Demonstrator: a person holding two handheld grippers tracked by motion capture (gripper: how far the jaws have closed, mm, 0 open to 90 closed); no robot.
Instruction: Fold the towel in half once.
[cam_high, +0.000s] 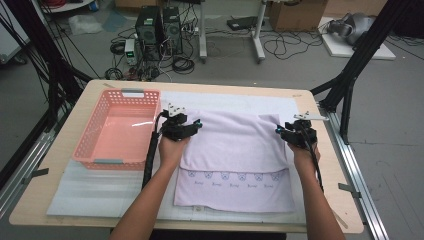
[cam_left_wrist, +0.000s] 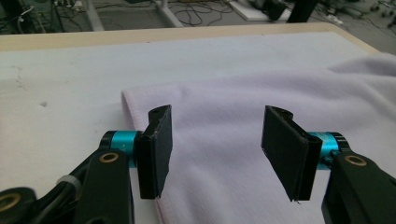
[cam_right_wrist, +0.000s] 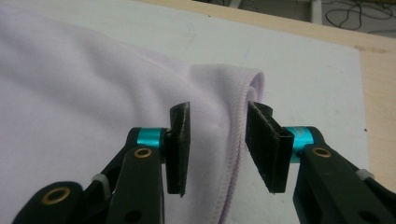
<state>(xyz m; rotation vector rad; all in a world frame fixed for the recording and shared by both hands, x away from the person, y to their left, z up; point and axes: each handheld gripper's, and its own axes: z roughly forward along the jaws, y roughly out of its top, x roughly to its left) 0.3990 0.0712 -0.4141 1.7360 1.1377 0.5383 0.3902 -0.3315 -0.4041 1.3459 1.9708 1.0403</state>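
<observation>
Towel (cam_high: 235, 160) of pale lilac lies folded on the white mat (cam_high: 100, 190) that covers the wooden table (cam_high: 65, 150), right of the middle, with a row of small printed figures along a band near its near edge. In the high view the left gripper (cam_high: 192, 127) hangs over the towel's far left corner, and the right gripper (cam_high: 282, 131) over the far right corner; each is carried by a bare hand and forearm coming in from the near side. A pink basket (cam_high: 97, 125) stands on the mat to the left, just beside the left gripper's trailing cable. At this distance the gap of either pair of jaws is too small to judge.

From the left gripper view, the two black jaws stand wide apart above the towel (cam_left_wrist: 233, 140). The left pad (cam_left_wrist: 156, 151) hangs over the towel's hemmed left edge, the right pad over plain cloth. Neither presses on the fabric, and nothing is clamped between them. White mat (cam_left_wrist: 60, 88) runs off to the left and far side.

From the right gripper view, the jaws stand moderately apart, straddling the rolled hem at the towel's corner (cam_right_wrist: 233, 107). The hem runs up through the gap, and the pads (cam_right_wrist: 180, 149) flank it without squeezing it. Whether the cloth brushes a pad cannot be told. Mat (cam_right_wrist: 317, 70) and a strip of table lie to the right.
</observation>
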